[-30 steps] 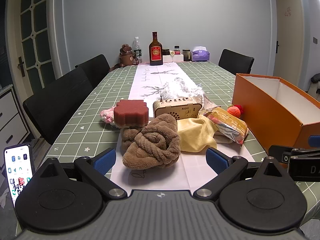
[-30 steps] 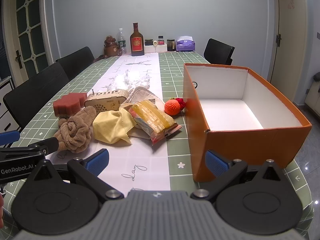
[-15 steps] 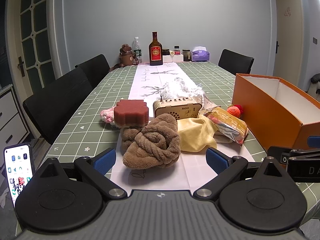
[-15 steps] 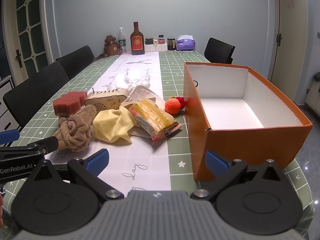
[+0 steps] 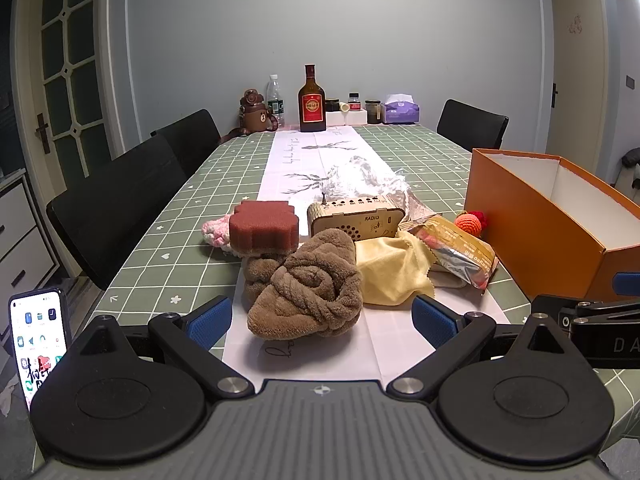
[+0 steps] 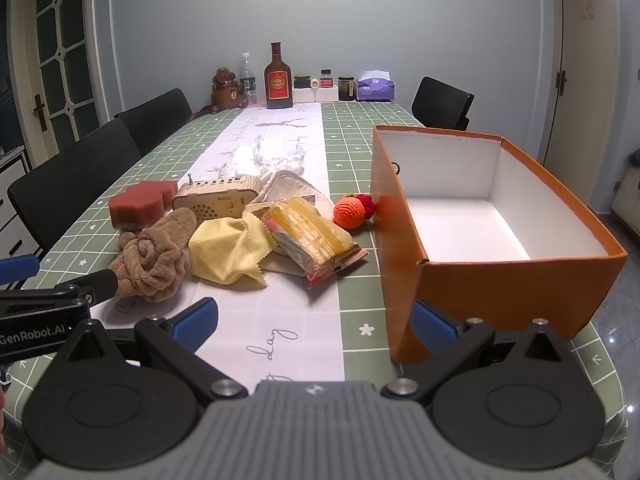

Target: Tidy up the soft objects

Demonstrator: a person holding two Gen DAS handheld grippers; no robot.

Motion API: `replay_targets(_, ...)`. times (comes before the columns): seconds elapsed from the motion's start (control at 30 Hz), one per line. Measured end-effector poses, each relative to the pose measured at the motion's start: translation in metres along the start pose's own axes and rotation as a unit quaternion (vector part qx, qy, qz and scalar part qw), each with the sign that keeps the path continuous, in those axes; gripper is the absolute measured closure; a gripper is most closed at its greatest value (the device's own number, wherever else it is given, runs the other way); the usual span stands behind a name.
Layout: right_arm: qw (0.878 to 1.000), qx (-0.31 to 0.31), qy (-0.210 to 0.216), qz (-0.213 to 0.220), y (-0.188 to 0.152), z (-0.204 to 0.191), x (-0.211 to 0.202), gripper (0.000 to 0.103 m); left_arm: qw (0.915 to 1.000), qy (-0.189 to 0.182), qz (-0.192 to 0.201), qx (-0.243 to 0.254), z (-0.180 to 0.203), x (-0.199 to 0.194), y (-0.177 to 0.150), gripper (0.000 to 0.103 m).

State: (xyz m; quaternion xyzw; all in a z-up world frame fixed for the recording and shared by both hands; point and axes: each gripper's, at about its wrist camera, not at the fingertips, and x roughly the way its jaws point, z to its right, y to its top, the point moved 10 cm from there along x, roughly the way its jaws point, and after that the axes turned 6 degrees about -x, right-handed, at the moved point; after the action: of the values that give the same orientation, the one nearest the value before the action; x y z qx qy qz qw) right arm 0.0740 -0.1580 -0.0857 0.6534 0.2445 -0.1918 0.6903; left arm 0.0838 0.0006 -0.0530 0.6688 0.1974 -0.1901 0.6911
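Note:
A rolled brown towel [image 5: 312, 284] lies on the white runner, just ahead of my open left gripper [image 5: 322, 318] and between its blue pads. Behind it sit a red sponge [image 5: 264, 226], a pink knitted piece [image 5: 216, 232] and a yellow cloth [image 5: 394, 270]. An orange crocheted ball [image 6: 352, 210] rests against the empty orange box [image 6: 500, 276]. My right gripper [image 6: 315, 322] is open over the runner at the box's near corner, holding nothing. From the right wrist, the towel [image 6: 150, 256] and the cloth [image 6: 230, 250] lie to the left.
A wooden radio [image 5: 356, 220], a snack packet [image 6: 312, 240] and crumpled plastic wrap [image 5: 360, 178] lie among the soft things. Bottles, jars and a tissue pack stand at the table's far end. Black chairs line both sides. A phone [image 5: 38, 344] sits at the lower left.
Almost nothing: the right wrist view shifts very slightly, and both grippers stay open where they were.

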Motion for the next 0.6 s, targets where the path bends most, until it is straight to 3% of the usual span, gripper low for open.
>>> replay_targets(0.6,1.000,-0.001,0.001,-0.001,0.0013,-0.0006,0.0005,0.002,1.0000,-0.001,0.001,0.004,0.0016,-0.0006,0.0050,0.000)
